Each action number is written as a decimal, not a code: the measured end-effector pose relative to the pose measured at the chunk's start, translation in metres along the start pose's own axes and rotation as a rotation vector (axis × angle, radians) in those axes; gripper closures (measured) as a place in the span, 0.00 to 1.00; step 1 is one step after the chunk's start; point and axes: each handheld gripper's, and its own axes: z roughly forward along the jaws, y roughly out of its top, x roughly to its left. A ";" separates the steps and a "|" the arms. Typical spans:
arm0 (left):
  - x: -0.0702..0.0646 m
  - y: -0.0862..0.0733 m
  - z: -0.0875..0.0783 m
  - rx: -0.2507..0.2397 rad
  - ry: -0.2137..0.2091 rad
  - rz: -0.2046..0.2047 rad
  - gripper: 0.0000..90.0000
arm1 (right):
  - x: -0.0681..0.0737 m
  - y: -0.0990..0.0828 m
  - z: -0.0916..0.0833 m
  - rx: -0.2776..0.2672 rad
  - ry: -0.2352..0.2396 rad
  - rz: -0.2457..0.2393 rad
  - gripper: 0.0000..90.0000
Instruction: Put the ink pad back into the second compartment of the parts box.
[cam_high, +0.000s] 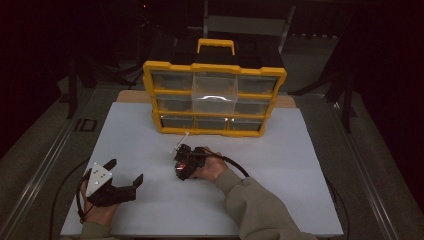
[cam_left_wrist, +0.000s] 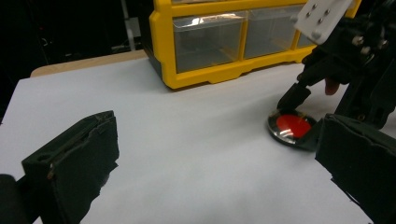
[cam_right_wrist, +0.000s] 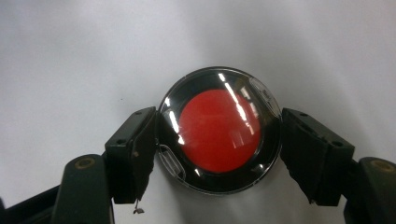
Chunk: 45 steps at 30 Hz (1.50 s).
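A yellow plastic organiser box (cam_high: 214, 98) with clear drawers and a carry handle stands at the far side of the white tabletop (cam_high: 300, 200). In front of the box, a little toward the person, lies a round black compact with a red centre under a clear lid (cam_right_wrist: 219, 129), flat on the white surface. The right gripper (cam_right_wrist: 218, 140) points down over it, both black jaws pressed against the disc's rim on opposite sides, clamping it. The left gripper (cam_high: 125, 172) sits well to the left of the compact and farther from the box, jaws spread wide with nothing between them.
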 end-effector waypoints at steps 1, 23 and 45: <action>0.000 0.000 0.000 0.000 0.001 0.002 0.00 | -0.001 -0.001 -0.002 0.003 0.000 0.007 0.33; 0.000 0.000 -0.001 -0.004 0.009 -0.001 0.00 | -0.012 -0.022 -0.041 -0.020 -0.050 0.062 0.33; -0.001 0.000 0.000 0.001 0.006 0.002 0.00 | -0.026 -0.052 -0.080 -0.041 -0.092 0.104 0.33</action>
